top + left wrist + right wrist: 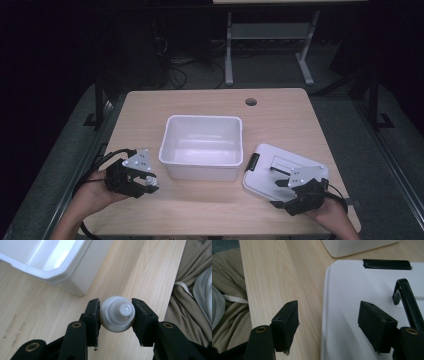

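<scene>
One wooden table [210, 210], light grain, with one round cable hole [251, 102] near its far edge.

One white plastic bin [201, 147], open-topped, at the table's middle; nothing can be seen inside it. In the left gripper view its corner [62, 272] sits just beyond the jaws.

One white lid [280, 172], lying flat on the table to the right of the bin, close to it but apart. It carries two black fittings: one latch [252, 162] on the edge nearest the bin, and one black handle [407, 297] on its top face.

Two grippers, one per hand.

Left gripper [145, 181]: at the table's near left, beside the bin's front left corner. Its jaws are clamped on one small white bottle [117, 314], cap end facing the camera, one pad pressed to each side. The bottle is held clear above the tabletop.

Right gripper [328, 323]: at the near right, over the near edge of the lid. Jaws stand wide apart, holding nothing; one jaw is over bare table, the other over the lid's white surface, so the lid's edge runs between them. No pad is pressing on the lid.

One person; folds of beige cloth [227, 302] show past the table's near edge.
</scene>
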A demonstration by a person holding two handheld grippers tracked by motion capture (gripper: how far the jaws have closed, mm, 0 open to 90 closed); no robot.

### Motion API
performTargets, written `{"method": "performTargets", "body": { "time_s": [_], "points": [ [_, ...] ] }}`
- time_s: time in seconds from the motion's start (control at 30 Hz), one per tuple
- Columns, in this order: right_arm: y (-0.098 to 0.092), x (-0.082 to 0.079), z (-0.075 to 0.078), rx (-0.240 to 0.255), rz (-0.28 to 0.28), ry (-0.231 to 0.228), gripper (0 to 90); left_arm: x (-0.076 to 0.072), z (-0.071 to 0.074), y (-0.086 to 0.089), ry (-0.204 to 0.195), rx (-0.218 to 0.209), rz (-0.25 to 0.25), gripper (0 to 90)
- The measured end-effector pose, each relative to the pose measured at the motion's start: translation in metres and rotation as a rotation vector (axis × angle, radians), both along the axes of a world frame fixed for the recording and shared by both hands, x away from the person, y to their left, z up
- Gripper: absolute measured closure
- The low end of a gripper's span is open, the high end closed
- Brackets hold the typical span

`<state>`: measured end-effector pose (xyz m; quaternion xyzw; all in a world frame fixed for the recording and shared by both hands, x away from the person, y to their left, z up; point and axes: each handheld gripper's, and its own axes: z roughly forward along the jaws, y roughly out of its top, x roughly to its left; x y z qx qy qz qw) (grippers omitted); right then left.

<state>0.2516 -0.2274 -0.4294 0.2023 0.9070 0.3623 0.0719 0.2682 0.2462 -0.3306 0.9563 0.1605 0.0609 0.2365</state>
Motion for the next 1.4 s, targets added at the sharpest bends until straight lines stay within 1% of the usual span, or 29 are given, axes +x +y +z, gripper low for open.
{"method": "performTargets", "body": {
  "time_s": [0.2, 0.27, 0.3, 0.33, 0.43, 0.5, 0.73, 0.9, 1.0, 1.03, 1.37, 1.4],
  "points": [
    [-0.001, 0.001, -0.001, 0.000, -0.004, 0.005, 31.8, 0.004, 0.015, 0.002, -0.007, -0.009, 0.007, 59.5],
    [-0.001, 0.001, -0.001, 0.000, -0.004, 0.004, 31.6, 0.006, 0.019, 0.002, -0.004, -0.012, 0.011, 59.5],
    [-0.001, 0.001, -0.001, -0.002, -0.003, 0.002, 31.5, 0.007, 0.022, 0.002, -0.006, -0.005, 0.009, 59.5],
    [-0.001, 0.001, -0.002, -0.005, 0.001, -0.001, 31.5, 0.008, 0.024, 0.002, -0.004, -0.009, 0.009, 59.6],
    [0.001, 0.000, -0.003, -0.010, -0.006, 0.017, 31.4, 0.011, 0.029, 0.001, -0.003, -0.005, 0.011, 59.5],
    [0.001, 0.001, -0.003, -0.013, -0.003, 0.020, 31.3, 0.013, 0.033, 0.001, -0.005, -0.005, 0.014, 59.5],
    [0.001, 0.000, -0.003, -0.008, -0.001, 0.020, 31.0, 0.021, 0.045, -0.002, 0.000, -0.013, 0.016, 59.5],
    [0.001, 0.000, -0.003, -0.011, -0.003, 0.025, 31.0, 0.027, 0.054, -0.006, -0.001, -0.003, 0.018, 59.6],
    [0.001, 0.001, -0.003, -0.011, 0.003, 0.018, 30.9, 0.031, 0.059, -0.007, -0.005, -0.002, 0.018, 59.6],
    [0.001, 0.000, -0.003, -0.009, 0.002, 0.019, 30.9, 0.032, 0.060, -0.008, -0.005, -0.008, 0.022, 59.6],
    [-0.001, 0.001, -0.002, -0.009, 0.004, 0.015, 30.8, 0.045, 0.069, -0.015, -0.008, -0.004, 0.027, 59.6],
    [-0.001, 0.001, -0.002, -0.013, 0.009, 0.008, 30.8, 0.046, 0.070, -0.016, -0.011, -0.005, 0.024, 59.6]
  ]
}}
